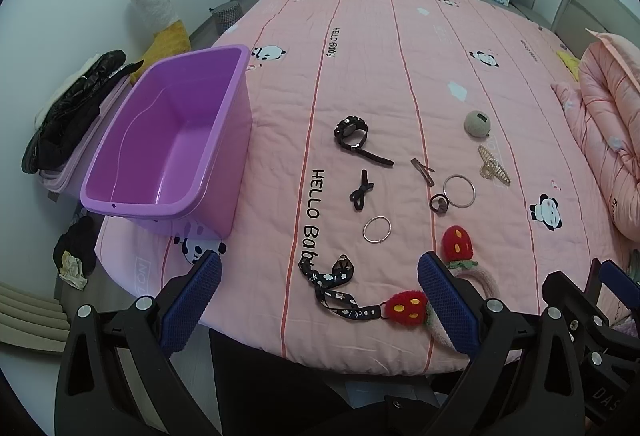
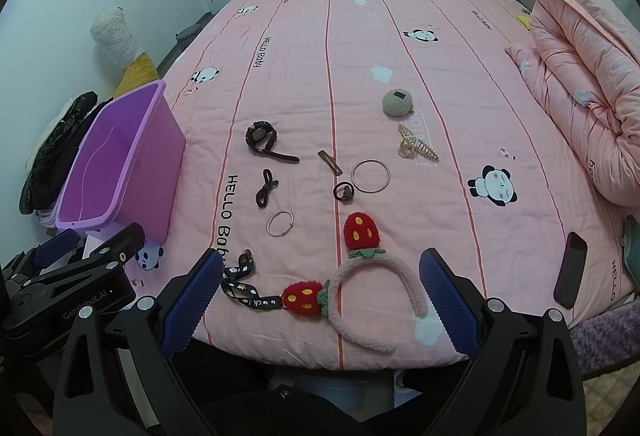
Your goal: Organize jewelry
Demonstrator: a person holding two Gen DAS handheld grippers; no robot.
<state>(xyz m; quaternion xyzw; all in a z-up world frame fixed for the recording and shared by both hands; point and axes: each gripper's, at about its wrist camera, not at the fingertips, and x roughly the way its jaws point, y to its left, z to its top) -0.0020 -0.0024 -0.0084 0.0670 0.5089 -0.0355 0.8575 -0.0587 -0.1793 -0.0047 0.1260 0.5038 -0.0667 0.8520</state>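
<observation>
Jewelry lies on a pink bed (image 1: 400,68): a black watch (image 1: 352,134), a black bow tie (image 1: 360,192), a small silver ring (image 1: 377,229), a large silver bangle (image 1: 459,191), a brown clip (image 1: 422,172), a gold claw clip (image 1: 493,164), a strawberry headband (image 2: 372,276) and a black patterned ribbon (image 1: 332,288). An empty purple bin (image 1: 168,136) stands at the left. My left gripper (image 1: 320,300) is open over the ribbon at the bed's near edge. My right gripper (image 2: 320,300) is open around the headband.
A round grey pouch (image 2: 397,102) lies farther back. A dark phone (image 2: 570,270) lies at the right edge. A folded pink quilt (image 2: 588,76) fills the right side. Clothes and a plush toy (image 1: 156,8) sit on the floor left of the bed.
</observation>
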